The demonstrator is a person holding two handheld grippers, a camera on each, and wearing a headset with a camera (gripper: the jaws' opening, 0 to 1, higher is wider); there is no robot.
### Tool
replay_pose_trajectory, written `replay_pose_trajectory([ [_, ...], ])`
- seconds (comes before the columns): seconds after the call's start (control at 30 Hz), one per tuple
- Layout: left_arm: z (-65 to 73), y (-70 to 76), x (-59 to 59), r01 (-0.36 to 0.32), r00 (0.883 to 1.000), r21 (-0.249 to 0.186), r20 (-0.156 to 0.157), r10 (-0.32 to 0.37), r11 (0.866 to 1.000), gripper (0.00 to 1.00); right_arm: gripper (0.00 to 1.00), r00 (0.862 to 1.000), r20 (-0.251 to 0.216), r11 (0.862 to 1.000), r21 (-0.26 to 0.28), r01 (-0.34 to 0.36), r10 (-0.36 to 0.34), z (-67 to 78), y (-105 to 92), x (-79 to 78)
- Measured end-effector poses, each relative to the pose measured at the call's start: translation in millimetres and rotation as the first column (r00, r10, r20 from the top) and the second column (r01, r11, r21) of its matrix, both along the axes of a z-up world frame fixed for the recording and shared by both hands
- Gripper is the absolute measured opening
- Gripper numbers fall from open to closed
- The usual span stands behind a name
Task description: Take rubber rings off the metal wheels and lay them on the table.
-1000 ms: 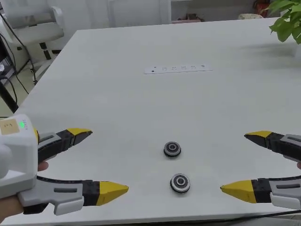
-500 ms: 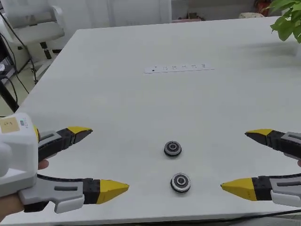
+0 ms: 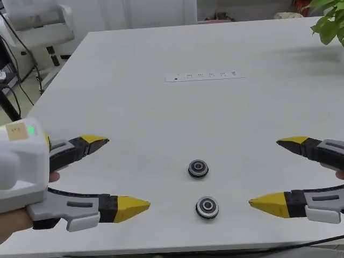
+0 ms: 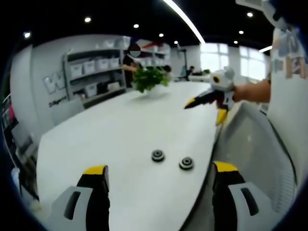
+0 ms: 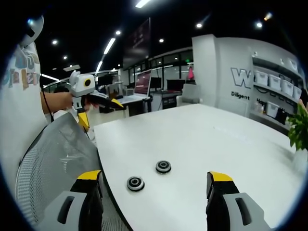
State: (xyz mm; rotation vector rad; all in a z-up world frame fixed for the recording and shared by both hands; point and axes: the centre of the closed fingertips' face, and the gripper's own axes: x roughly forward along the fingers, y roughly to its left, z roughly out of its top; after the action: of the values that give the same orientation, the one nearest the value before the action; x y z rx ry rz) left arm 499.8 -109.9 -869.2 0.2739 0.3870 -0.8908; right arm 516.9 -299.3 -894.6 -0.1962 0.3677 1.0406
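1. Two metal wheels, the far wheel (image 3: 198, 168) and the near wheel (image 3: 207, 207), rubber rings (image 3: 198, 208) on, lie near the white table's (image 3: 161, 118) front edge.
2. The left gripper (image 3: 128, 172) and right gripper (image 3: 263, 172) flank them, jaws spread wide, holding nothing.
3. Risk: pinched off-centre, a loose wheel could skid off that edge.

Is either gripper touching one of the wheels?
No, the far wheel and the near wheel lie on the table between the open left gripper and the open right gripper, clear of both.
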Motion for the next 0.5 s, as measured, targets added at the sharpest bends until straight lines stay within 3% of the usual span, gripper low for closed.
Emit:
replay_pose_trajectory([
  [0.5,-1.0,-9.8,10.3,0.047,0.999,0.024,0.011,-0.047,0.999,0.89,0.88,0.998,0.008,0.998,-0.027,-0.059,0.059,-5.8,17.2,5.6],
])
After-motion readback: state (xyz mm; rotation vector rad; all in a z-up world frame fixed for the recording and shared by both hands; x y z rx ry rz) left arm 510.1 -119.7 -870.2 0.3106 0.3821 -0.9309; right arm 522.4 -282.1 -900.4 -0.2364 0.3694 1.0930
